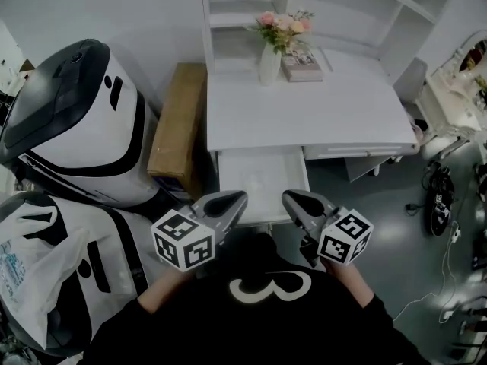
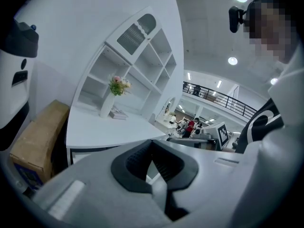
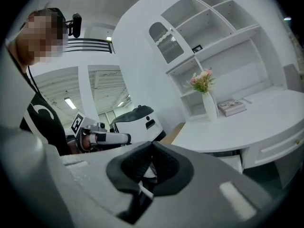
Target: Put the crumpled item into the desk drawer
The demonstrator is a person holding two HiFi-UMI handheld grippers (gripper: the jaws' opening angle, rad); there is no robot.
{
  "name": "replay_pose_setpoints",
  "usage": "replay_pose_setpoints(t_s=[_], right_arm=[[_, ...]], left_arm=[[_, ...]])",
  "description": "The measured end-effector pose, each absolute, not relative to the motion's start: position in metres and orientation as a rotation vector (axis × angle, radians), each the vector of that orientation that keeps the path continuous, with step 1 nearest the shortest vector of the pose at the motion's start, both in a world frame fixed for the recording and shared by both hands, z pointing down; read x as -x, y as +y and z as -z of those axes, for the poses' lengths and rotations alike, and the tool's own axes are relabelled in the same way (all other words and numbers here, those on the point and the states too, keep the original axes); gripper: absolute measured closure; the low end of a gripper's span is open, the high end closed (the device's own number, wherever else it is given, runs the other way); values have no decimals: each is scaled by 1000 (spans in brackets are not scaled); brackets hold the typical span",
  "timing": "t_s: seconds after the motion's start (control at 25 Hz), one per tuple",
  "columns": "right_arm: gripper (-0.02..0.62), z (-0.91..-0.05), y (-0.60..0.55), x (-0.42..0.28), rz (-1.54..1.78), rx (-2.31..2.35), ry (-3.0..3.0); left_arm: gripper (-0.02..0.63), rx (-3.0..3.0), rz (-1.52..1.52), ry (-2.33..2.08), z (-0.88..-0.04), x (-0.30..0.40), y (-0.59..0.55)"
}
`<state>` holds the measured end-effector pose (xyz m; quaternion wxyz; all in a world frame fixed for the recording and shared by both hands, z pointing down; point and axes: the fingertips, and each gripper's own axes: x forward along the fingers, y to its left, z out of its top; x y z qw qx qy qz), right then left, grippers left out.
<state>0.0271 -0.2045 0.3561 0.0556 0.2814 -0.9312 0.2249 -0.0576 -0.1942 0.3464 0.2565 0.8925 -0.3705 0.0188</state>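
- Left gripper (image 1: 232,201) (image 2: 152,144): jaws closed tip to tip, nothing between them; held at the near edge of the desk drawer (image 1: 262,175)
- Right gripper (image 1: 293,200) (image 3: 152,144): jaws closed, empty; just right of the left one, not touching it
- Desk drawer: pulled out toward the near side under the white desk (image 1: 319,112)
- Crumpled item: cannot be made out in any view
- Vase (image 1: 270,63) and book (image 1: 302,67): at the desk's far side; cardboard box (image 1: 179,116): left of the desk

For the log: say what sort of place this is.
Probably a mock study corner in a large hall: a white desk with shelves, a flower vase, and a railed mezzanine beyond.
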Motion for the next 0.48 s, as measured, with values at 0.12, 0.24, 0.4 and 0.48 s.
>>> replay_pose_setpoints(t_s=[0.12,0.24,0.4,0.48], right_arm=[[592,-359,-208,-29,-678,-853,-2822],[592,-363,-212,-32,-680,-850,-2814],[592,-368,-220,-35,-688,-851,-2805],[592,-369,-224,-37,-695,-856,-2799]], left_arm=[[598,-2418,-56,-1002,-349,56,-198],[598,-2412,-59,-998,-351,53,-202],[598,-2406,-64,-996,-356,50,-211],[598,-2401,-67,-994,-358,48,-215]])
